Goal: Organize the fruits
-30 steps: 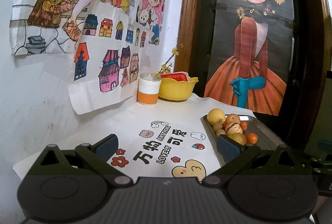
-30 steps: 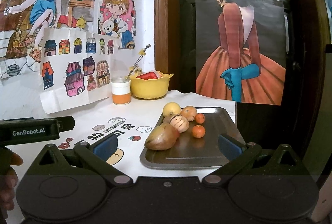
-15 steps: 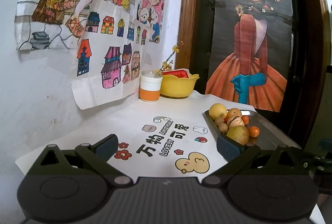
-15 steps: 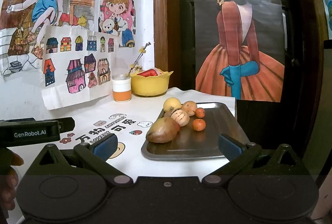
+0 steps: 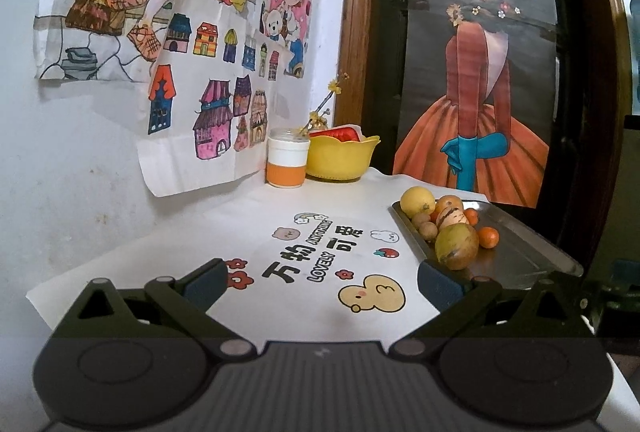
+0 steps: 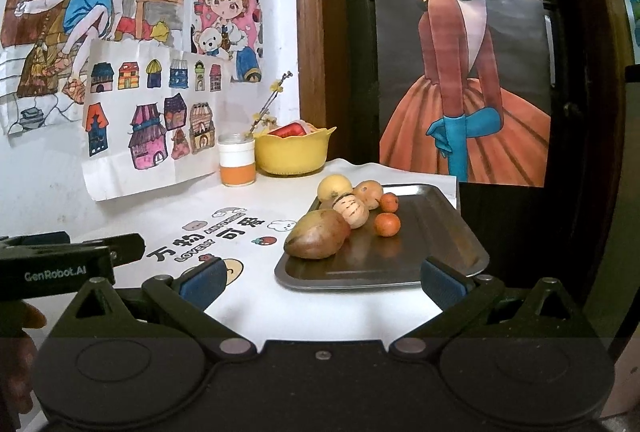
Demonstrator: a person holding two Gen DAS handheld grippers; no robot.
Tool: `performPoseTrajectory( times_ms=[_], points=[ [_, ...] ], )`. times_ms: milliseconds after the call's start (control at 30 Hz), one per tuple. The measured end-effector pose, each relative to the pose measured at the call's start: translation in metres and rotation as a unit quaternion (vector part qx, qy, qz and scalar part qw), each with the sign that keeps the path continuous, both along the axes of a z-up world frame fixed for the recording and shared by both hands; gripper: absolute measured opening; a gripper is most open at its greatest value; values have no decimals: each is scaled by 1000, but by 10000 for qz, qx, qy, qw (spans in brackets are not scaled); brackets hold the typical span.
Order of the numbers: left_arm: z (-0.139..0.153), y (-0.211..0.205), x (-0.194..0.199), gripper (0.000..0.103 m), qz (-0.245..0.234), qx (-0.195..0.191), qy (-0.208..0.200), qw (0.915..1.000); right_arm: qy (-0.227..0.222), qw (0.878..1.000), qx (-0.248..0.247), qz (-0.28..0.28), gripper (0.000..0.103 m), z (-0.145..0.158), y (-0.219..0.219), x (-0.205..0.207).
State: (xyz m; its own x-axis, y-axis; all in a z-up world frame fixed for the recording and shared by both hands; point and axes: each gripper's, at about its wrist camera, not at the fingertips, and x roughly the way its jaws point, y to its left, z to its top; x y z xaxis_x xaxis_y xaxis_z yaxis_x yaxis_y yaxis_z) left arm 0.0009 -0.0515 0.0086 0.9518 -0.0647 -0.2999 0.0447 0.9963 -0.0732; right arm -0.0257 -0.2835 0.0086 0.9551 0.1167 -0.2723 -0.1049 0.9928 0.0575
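On left wrist cam: left gripper (image 5: 320, 282) w/ jaws spread wide, nothing between them, hovering over the white printed tablecloth (image 5: 224, 232). Metal tray (image 5: 532, 252) sits to the right on the cloth; fruit bunched at its left end: yellow lemon (image 5: 417, 202) at the far end, brown-green mango (image 5: 456, 246) nearest cam, striped pale fruit (image 5: 451, 218) between them, small orange (image 5: 488, 237) just right of mango. Couple of small brown round fruits along the tray's left rim, type unclear. Yellow bowl (image 5: 342, 158) at the back by the wall w/ something red in it, orange-white cup (image 5: 287, 163) just beside it. On right wrist cam: right gripper (image 6: 322, 282) also spread wide & empty, pointing at tray (image 6: 432, 232) from its near edge. Mango (image 6: 317, 239) at tray's near-left, striped fruit (image 6: 352, 211) touching it behind, lemon (image 6: 334, 187) at back, two small oranges (image 6: 387, 224) apart to the right. Right half of tray bare. Left gripper body (image 6: 68, 260) in view at left edge, apart from tray. Bowl (image 6: 294, 152) & cup (image 6: 237, 162) well behind tray.
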Motion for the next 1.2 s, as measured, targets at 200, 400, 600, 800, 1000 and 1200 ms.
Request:
performPoseTrajectory(
  times_ms=[200,400,600,800,1000,1200],
  points=[
    [-4,2,-3,103,-37,15,-29,10000,26,10000,17,3,103,-2,-1,-1],
    [-8,4,-6,103,-39,9,-17,10000,42,10000,34,-14,103,-4,0,-1],
    [-15,6,-10,103,-56,7,61,10000,153,9999,-9,-23,103,-8,2,0],
    [-17,7,-10,103,-24,4,92,10000,215,9998,-38,-9,103,-10,5,1],
    [-17,9,-10,103,-3,-13,105,9999,244,9997,-50,-2,103,-11,6,2],
    [-17,8,-10,103,-9,-14,104,9999,242,9997,-51,-6,102,-12,6,2]
  ],
)
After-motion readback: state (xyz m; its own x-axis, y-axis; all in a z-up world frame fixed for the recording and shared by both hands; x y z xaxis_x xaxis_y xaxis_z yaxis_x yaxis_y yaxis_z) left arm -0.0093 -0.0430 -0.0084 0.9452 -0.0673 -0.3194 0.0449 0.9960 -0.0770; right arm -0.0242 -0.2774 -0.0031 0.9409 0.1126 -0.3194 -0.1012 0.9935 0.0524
